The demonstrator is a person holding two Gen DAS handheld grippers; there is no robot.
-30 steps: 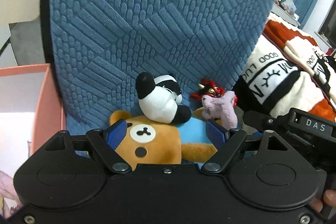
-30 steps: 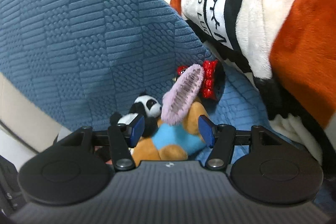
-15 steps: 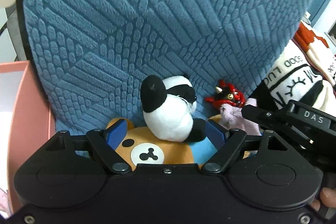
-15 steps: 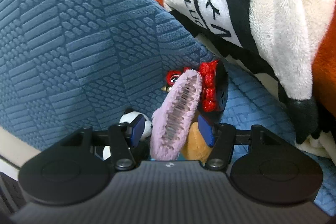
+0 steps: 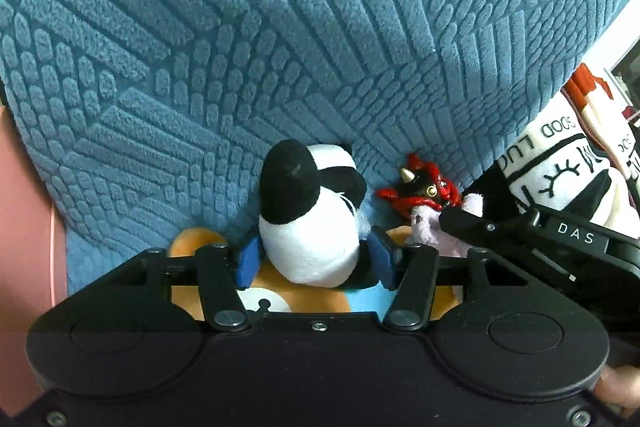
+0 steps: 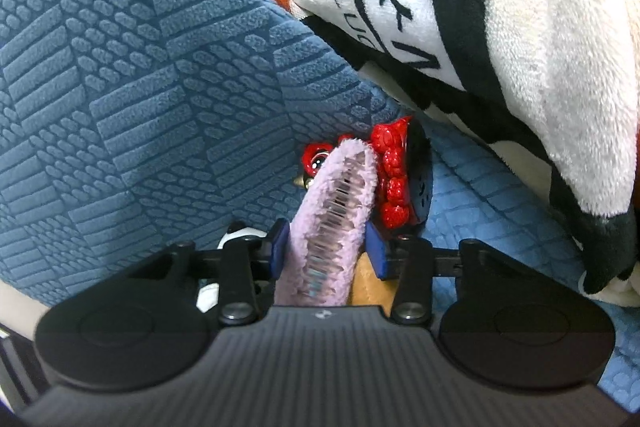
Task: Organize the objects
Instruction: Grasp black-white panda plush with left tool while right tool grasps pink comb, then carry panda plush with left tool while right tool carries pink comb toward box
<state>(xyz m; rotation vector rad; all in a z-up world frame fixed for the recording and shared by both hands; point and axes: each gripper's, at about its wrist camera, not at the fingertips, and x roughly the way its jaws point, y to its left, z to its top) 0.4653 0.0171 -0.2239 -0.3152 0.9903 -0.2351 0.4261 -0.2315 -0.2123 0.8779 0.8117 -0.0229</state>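
Now the panda plush (image 5: 310, 227) is clamped by the left gripper (image 5: 314, 261), whose jaws have just been closing; the lilac fluffy hair clip (image 6: 334, 223) is likewise pinched by the right gripper (image 6: 326, 251). Grasping seems done; both must next be lifted clear of the bear plush (image 5: 192, 247) beneath.

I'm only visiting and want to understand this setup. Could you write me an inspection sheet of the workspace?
Surface: light blue textured cover beneath a dark blue embossed cushion.
Job's things: black-and-white panda plush; fluffy lilac hair clip; orange bear plush; red-and-black horned toy.
Clutter: white, black and orange fleece blanket.
Grippers: left gripper has just closed on the panda; right gripper on the clip.
Cables: nothing seen.
Surroundings: pink box wall.
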